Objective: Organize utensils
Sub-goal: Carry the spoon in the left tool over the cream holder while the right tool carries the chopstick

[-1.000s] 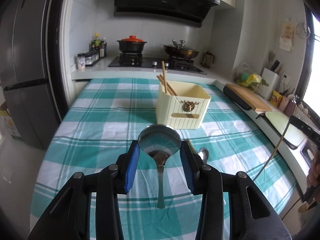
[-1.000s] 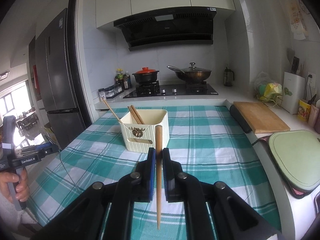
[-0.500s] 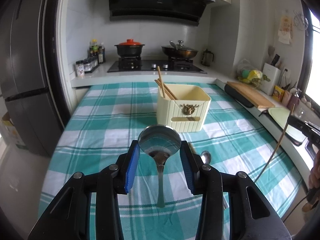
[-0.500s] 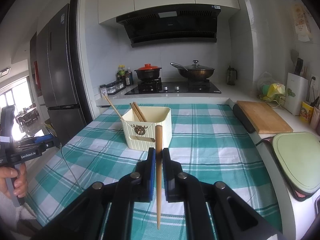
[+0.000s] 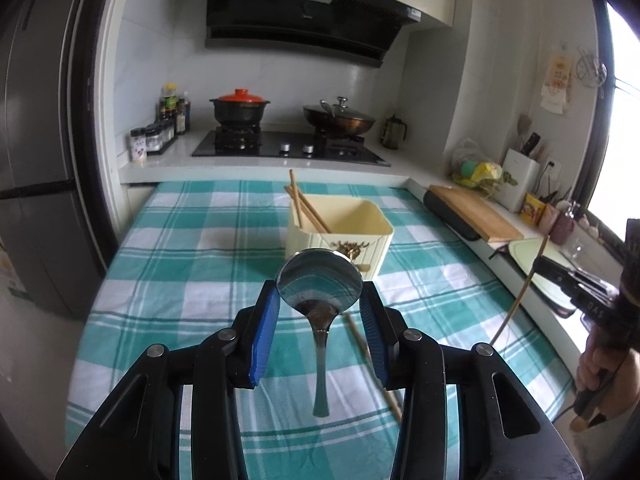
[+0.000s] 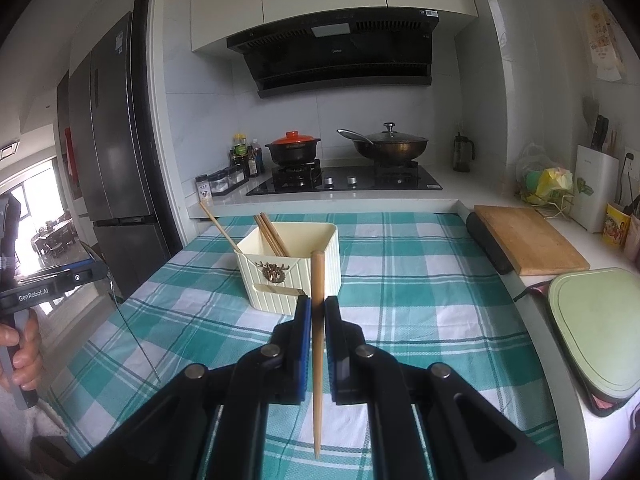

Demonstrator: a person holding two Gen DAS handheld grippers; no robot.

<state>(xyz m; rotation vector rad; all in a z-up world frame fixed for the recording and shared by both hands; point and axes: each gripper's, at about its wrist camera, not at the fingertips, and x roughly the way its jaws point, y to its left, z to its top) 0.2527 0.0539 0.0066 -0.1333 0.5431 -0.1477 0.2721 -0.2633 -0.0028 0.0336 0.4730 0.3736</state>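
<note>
Above the checked cloth, left gripper (image 5: pixel 319 312) still pinches the spoon (image 5: pixel 319 286), nearer the holder (image 5: pixel 338 228); right gripper (image 6: pixel 317 322) keeps clamping its chopstick (image 6: pixel 317 344).

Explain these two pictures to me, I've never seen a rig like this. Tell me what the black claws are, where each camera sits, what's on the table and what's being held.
There is no robot here: a person holds a two-finger black gripper in each hand, and each carries a fisheye camera looking forward along its fingers. The left wrist view shows the left gripper, its blue-padded fingers closed on a shiny metal spoon, bowl up. The right wrist view shows the right gripper clamped on a single wooden chopstick. On the teal-and-white checked tablecloth stands a cream ribbed utensil box with several wooden chopsticks already leaning inside. Another loose chopstick lies on the cloth near the left gripper. Behind is a kitchen counter with a stove.
</note>
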